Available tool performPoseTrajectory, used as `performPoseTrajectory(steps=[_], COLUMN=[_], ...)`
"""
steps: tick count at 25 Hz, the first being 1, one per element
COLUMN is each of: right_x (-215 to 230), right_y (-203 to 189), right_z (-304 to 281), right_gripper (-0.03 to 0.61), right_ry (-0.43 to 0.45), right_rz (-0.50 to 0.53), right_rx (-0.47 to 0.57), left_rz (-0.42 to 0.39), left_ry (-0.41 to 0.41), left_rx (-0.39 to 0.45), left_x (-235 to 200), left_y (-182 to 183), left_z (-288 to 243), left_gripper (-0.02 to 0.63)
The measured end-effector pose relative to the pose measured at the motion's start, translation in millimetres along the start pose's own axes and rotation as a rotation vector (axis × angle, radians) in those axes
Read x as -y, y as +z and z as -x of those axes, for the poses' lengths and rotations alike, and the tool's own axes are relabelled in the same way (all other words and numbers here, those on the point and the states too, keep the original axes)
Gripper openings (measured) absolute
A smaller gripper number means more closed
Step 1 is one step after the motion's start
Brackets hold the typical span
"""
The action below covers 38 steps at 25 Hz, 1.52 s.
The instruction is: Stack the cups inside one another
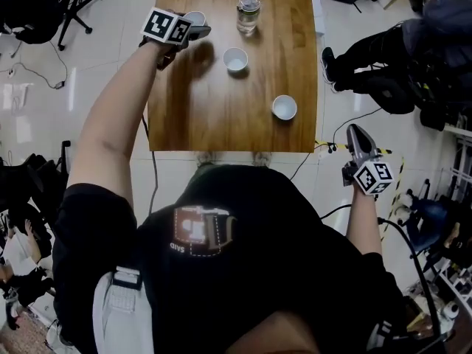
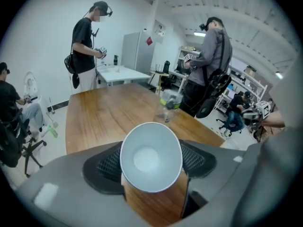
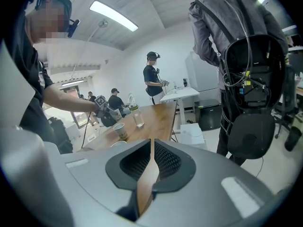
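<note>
On the wooden table [image 1: 221, 127] a white paper cup [image 1: 236, 60] stands near the middle, and a second one [image 1: 284, 107] stands nearer the front right. A third white cup [image 1: 195, 18] is at the far left of the table, and my left gripper [image 1: 193, 26] is shut on it. In the left gripper view this cup [image 2: 150, 157] is tilted with its mouth toward the camera, and a pad presses on each side. My right gripper [image 1: 355, 135] hangs off the table's front right corner, over the floor. Its jaws [image 3: 150, 164] are shut with nothing in them.
A clear glass [image 1: 248, 15] with something crumpled on top stands at the far middle of the table. A person in dark clothes [image 1: 391, 50] stands close to the table's right side. An office chair [image 1: 44, 6] and floor cables [image 1: 354, 120] lie around the table.
</note>
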State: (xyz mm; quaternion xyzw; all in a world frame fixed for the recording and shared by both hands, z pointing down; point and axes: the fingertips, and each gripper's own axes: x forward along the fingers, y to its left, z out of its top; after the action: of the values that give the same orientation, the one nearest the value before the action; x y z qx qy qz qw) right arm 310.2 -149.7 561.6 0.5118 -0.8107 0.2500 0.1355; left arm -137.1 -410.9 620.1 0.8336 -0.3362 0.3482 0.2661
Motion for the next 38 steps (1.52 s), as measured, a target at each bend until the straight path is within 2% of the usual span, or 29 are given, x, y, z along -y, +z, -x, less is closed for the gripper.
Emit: performPoseTrajectory(steps=[4, 8, 12, 16, 21, 30, 33, 35, 36, 38], right_x=[-7, -11, -10, -8, 1, 33, 36, 33, 31, 26], right_y=[11, 17, 19, 19, 13, -13, -12, -7, -3, 9], right_z=[-12, -11, -10, -1, 23, 55, 56, 53, 51, 46], right_gripper=[0.037, 0.037, 0.037, 0.037, 0.037, 0.037, 0.036, 0.037, 0.037, 0.037], right_ry=[0.030, 0.053, 0.070, 0.083, 0.068, 0.017, 0.016, 0.024, 0.029, 0.042], right_rz=[0.012, 0.025, 0.025, 0.030, 0.010, -0.026, -0.028, -0.024, -0.020, -0.007], right_rx=[0.036, 0.063, 0.088, 0.107, 0.123, 0.118, 0.119, 0.124, 0.128, 0.140], left_rz=[-0.162, -0.282, -0.397, -0.469, -0.503, -0.517, -0.493, -0.433, -0.393, -0.296], left_ry=[-0.039, -0.112, -0.164, -0.219, -0.236, -0.202, -0.200, -0.226, -0.247, -0.277], left_rx=[0.051, 0.083, 0.089, 0.026, -0.037, -0.127, -0.146, -0.112, -0.063, 0.094], left_x=[58, 144, 232, 301, 339, 349, 347, 349, 350, 343], left_y=[24, 33, 31, 9, -8, -31, -39, -32, -19, 19], left_z=[53, 88, 89, 58, 9, -59, -73, -68, -56, -12], left_gripper=[0.351, 0.351, 0.351, 0.353, 0.353, 0.360, 0.360, 0.391, 0.399, 0.402])
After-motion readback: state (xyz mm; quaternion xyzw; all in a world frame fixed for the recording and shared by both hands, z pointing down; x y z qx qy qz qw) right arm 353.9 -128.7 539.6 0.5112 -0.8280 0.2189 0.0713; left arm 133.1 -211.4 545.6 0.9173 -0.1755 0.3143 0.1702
